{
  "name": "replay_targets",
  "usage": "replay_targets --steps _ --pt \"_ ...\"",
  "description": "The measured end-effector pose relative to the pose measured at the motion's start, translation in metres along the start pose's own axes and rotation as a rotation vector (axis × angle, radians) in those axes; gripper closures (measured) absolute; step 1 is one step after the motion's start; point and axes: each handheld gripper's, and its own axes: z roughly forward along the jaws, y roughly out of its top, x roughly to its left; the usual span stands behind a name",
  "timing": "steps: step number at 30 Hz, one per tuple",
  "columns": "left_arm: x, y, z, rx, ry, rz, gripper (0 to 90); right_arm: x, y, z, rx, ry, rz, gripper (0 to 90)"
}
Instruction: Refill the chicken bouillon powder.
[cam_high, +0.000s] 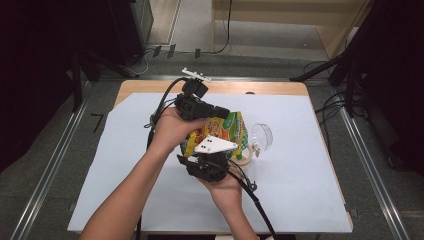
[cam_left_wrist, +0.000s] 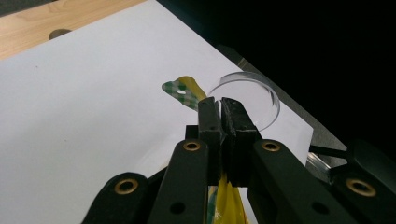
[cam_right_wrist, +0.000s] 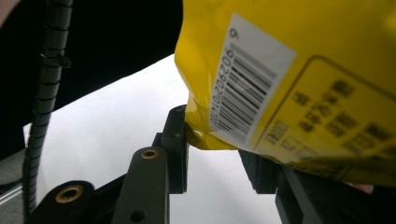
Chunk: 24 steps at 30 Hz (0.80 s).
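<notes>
Snack bag (cam_right_wrist: 289, 70): glossy yellow plastic film, smooth, with a matt white barcode label printed on; green-checked printed top edge in left gripper view.
Bowl (cam_left_wrist: 250, 95): clear plastic, shiny rim.
Left tongs (cam_left_wrist: 222, 112) and right tongs (cam_right_wrist: 219, 158): matt black plastic, slightly grainy, with brass-coloured metal rivets at the pivots.
Cable (cam_right_wrist: 44, 107): ribbed black plastic sleeve.
Tabletop (cam_left_wrist: 42, 23): pale wood, visible grain, under a matt white paper sheet (cam_left_wrist: 70, 116).

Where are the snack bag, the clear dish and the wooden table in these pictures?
snack bag (cam_right_wrist: 299, 70): right gripper view, its yellow back beside the barcode.
clear dish (cam_left_wrist: 261, 100): left gripper view, its see-through wall.
wooden table (cam_high: 260, 88): high view, bare far edge.
</notes>
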Motion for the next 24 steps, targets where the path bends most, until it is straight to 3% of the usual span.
replay_targets --steps 10,17,20,24 --pt "-0.0013 0.0017 -0.0006 0.006 -0.026 0.005 88.0 0.0012 0.0006 -0.0015 -0.003 -0.002 0.0 66.3" --pt "-0.0023 0.0039 0.0017 0.015 -0.023 0.007 87.9 -0.0002 0.0006 -0.0029 -0.006 0.005 0.012 66.6" --pt "-0.0037 0.0048 0.0021 0.013 -0.025 0.011 88.0 -0.0002 -0.0002 -0.0034 -0.008 -0.019 0.003 66.5" --pt "-0.005 0.0065 0.0053 0.033 -0.007 0.018 87.9 -0.0008 -0.0001 -0.0041 -0.012 0.001 0.027 66.5"
